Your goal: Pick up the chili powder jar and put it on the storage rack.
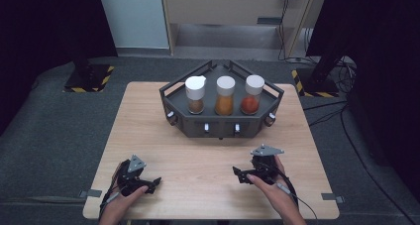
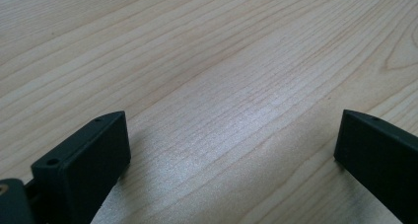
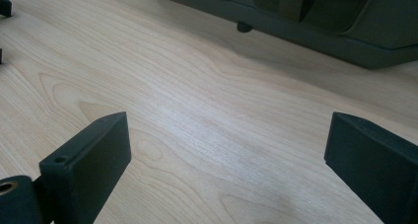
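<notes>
Jars: three clear spice jars with white caps are stood in a row inside the rack, at the far middle of the table, well apart from both grippers.
Left jar (image 1: 195,94): brown contents are held; its cap flap is seen raised.
Middle jar (image 1: 225,95): orange contents are held.
Right jar (image 1: 252,95): red contents are held.
Rack (image 1: 173,99): a dark grey angular tray with a raised rail is set on the table; small white knobs are seen along its near wall. Its near edge (image 3: 315,31) is seen from the right gripper view.
Left gripper (image 1: 146,185): it is rested low at the near left of the table, held by a hand (image 1: 121,207); its jaws are spread wide, with bare wood between them and nothing gripped (image 2: 231,145).
Right gripper (image 1: 242,175): it is held at the near right by a hand (image 1: 272,190); its jaws are spread wide over bare wood and nothing is gripped (image 3: 226,145).
Table (image 1: 148,136): light wood grain is shown; grey carpet is seen around it.
</notes>
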### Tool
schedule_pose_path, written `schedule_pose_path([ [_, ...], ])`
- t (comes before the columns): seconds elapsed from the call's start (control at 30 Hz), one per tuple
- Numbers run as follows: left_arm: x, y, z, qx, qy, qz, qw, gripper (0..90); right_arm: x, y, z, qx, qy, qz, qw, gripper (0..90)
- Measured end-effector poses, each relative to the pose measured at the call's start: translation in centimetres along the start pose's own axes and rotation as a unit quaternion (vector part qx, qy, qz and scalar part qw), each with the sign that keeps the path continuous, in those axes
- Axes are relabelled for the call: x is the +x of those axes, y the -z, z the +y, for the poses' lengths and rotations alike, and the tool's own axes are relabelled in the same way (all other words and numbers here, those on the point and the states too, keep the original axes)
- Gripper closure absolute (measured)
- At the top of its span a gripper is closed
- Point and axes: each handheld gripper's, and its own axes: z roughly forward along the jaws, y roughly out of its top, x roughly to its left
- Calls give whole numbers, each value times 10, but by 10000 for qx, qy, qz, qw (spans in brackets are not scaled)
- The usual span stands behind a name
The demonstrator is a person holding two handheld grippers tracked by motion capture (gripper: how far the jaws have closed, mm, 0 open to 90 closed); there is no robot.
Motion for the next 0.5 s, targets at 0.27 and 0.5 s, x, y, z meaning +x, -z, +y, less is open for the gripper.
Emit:
schedule_pose_path([
  [0.27,0,0,0,-1,0,0,10000,0,6,-19,-9,213,34,-4,9998,41],
  [0.5,0,0,0,1,-1,1,10000,0,12,-30,-15,335,88,-29,9994,41],
])
